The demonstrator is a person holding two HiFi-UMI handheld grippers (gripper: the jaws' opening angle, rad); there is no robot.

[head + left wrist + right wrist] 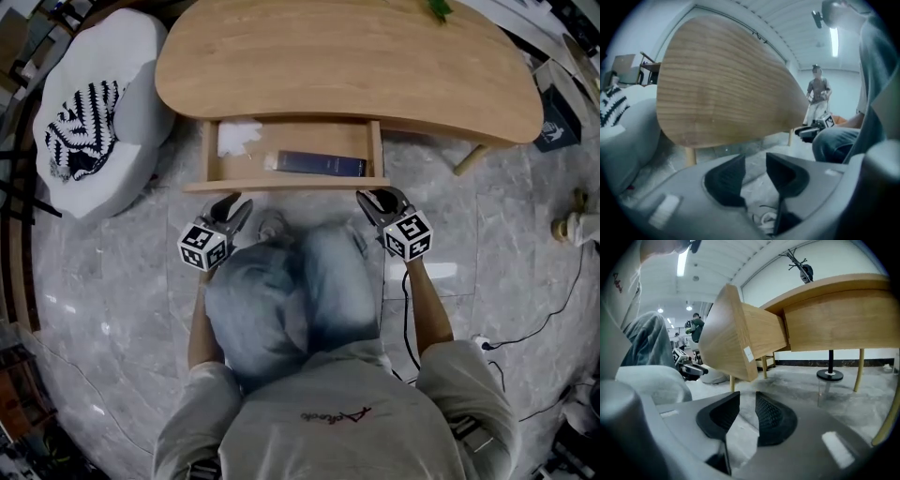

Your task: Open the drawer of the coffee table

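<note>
**Operator Crouching at Extended Drawer, Both Grippers Free**

Bent knees (291,291) of the operator are filling the lower middle of the head view, with one gripper flanking them on each side. The left gripper (234,204) is sitting just short of the drawer's (281,185) left front corner, and the right gripper (375,200) is sitting just short of the right corner. Both sets of jaws are standing partly apart and gripping nothing; only floor is showing between them in each gripper view.

The drawer is already projecting from under the coffee table (347,66), exposing a dark box (321,164) and a white cloth (239,137). Its front panel is running left to right across the head view, directly ahead of both grippers. Neither hand is appearing nearer than the other. Any further pull is likely calling for both grippers together, drawing straight toward the operator.
</note>
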